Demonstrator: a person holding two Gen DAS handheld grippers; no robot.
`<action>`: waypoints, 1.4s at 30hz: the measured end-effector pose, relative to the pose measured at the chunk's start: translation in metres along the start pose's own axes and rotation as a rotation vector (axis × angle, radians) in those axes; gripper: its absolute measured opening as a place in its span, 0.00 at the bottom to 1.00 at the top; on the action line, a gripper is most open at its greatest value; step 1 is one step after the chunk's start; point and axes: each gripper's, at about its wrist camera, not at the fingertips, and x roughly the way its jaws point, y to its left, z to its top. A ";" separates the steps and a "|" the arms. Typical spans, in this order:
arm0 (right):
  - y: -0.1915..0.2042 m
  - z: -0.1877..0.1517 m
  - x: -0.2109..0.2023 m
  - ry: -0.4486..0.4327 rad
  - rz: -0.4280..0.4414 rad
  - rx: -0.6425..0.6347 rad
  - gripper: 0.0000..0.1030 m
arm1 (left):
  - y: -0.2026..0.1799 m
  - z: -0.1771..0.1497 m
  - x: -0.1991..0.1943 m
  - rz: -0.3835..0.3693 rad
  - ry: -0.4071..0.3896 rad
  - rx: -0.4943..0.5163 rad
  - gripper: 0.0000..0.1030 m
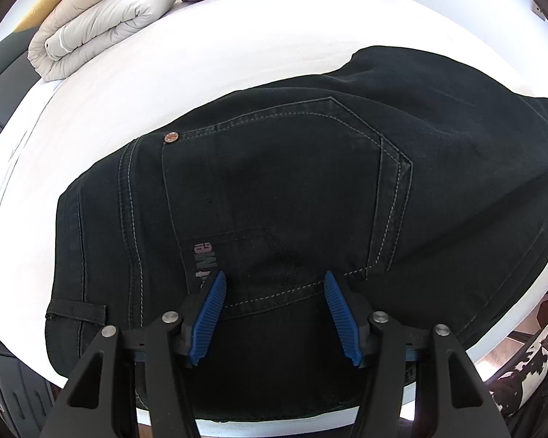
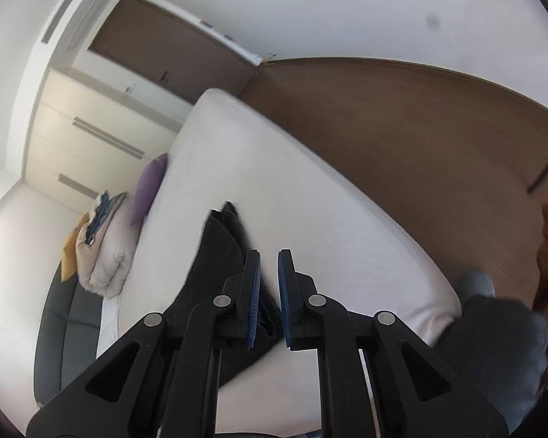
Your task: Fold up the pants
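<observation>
black pants (image 1: 292,189) flat on white bed (image 1: 208,47), seat up, near edge; left claw (image 1: 274,281) wide open over back pocket, holding nothing; right claw (image 2: 269,259) nearly closed, empty, raised; best pinch both layers at waistband, fold evenly.

The pants (image 1: 292,189) run out of the left wrist view's bottom edge; the right view is motion-blurred.

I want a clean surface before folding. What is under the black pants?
The black pants lie on the bed's white sheet, which shows all around them. Whatever sits directly beneath the fabric is covered, so I cannot tell whether anything is trapped there.
</observation>
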 end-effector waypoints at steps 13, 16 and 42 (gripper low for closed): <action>0.064 0.076 0.141 0.357 0.188 -0.269 0.46 | -0.001 0.005 0.004 0.009 0.015 -0.014 0.59; 0.062 0.082 0.171 0.386 0.185 -0.262 0.34 | -0.001 0.005 0.005 0.008 0.015 -0.013 0.59; 0.077 0.064 0.229 0.277 -0.098 -0.465 0.02 | -0.003 0.005 0.006 0.042 -0.007 -0.027 0.73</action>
